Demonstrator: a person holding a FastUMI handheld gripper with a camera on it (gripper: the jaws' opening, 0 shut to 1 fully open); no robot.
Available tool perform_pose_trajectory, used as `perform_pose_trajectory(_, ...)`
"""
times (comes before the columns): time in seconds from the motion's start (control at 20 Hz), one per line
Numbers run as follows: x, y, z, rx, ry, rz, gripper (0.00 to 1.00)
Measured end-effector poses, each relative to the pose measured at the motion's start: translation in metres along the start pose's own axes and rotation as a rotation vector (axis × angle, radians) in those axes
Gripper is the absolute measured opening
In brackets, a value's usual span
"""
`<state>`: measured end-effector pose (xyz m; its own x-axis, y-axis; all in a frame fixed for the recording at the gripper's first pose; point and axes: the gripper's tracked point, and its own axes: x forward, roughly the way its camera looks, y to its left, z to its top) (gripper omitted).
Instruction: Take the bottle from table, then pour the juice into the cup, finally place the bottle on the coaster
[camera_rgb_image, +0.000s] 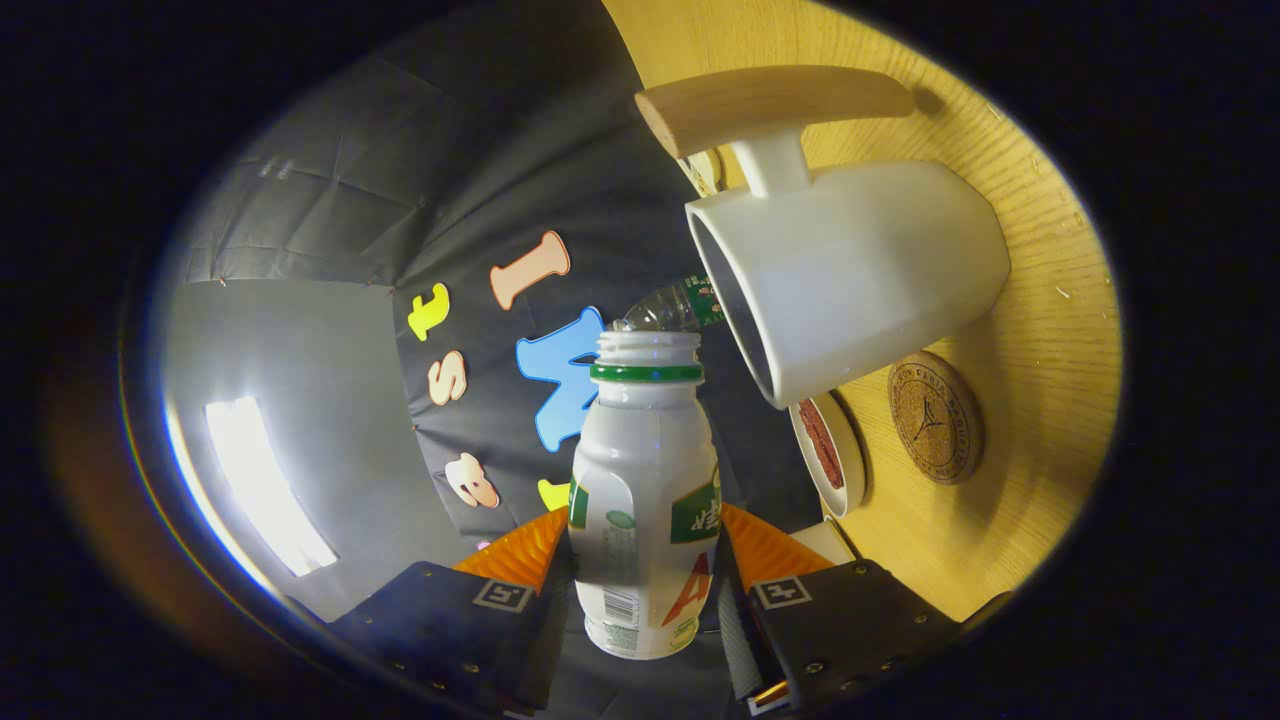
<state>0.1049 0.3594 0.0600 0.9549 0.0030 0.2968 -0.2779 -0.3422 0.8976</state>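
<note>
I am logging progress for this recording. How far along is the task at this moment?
Done: the bottle is off the table, clamped between the gripper jaws. In hand: the view is rolled so that its open mouth tips toward the white cup; no juice is visible flowing. Left: finish the pour, then set the bottle on the cork coaster beyond the cup.

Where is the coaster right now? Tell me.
In the gripper view, the round cork coaster lies on the wooden table, beyond the tongs holding the bottle, just past the white cup and beside a small white dish.
</note>
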Motion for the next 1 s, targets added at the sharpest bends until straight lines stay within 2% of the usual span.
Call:
perform_pose_trajectory(0.35,0.002,-0.008,0.006,-0.029,0.002,-0.009,0.65)
perform_pose_trajectory(0.75,0.002,-0.012,0.010,-0.122,0.014,-0.029,0.65)
perform_pose_trajectory(0.85,0.002,-0.011,0.011,-0.170,0.015,-0.034,0.65)
perform_pose_trajectory(1.0,0.000,-0.010,0.012,-0.308,0.024,-0.055,0.65)
